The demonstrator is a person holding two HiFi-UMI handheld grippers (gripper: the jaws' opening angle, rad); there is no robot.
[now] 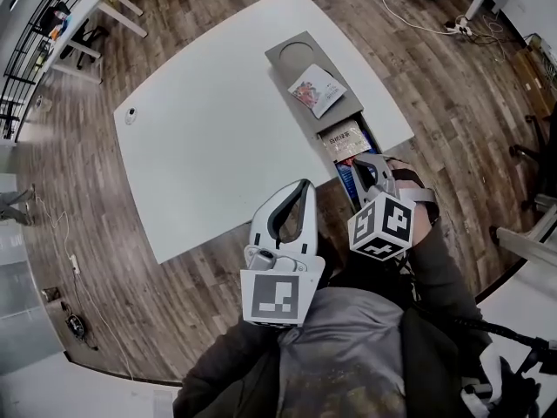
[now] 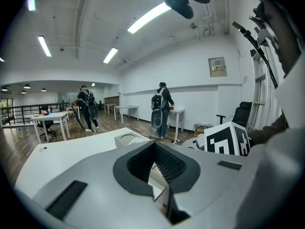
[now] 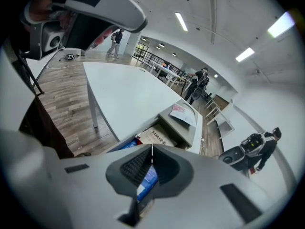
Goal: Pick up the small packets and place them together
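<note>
Fingers of left gripper (image 1: 305, 185) pressed together at tips, nothing between. Held low in front of person's chest, off near edge of white table (image 1: 209, 129), tips pointing toward it. 2 people (image 2: 162, 109) with backpacks standing at desks far behind, in left gripper view. Gray box (image 1: 280, 70) at table's right edge, round recess (image 1: 297, 57) in its far end. All 3 packets at that box:
- colourful packet (image 1: 317, 90) flat on box top, just beside recess
- beige packet (image 1: 345, 139) in open lower section at box's near end
- blue packet (image 1: 344, 181) just beside beige one on person's side, partly hidden under right gripper (image 1: 359, 162)

Right gripper just above blue packet, marker cube turned toward person, right of left gripper and close to it. Fingers of right gripper closed tip to tip, gripping nothing. Blue packet showing through gap behind tips in right gripper view, beige and colourful packets beyond. Contact between tips and blue packet: cannot tell.
</note>
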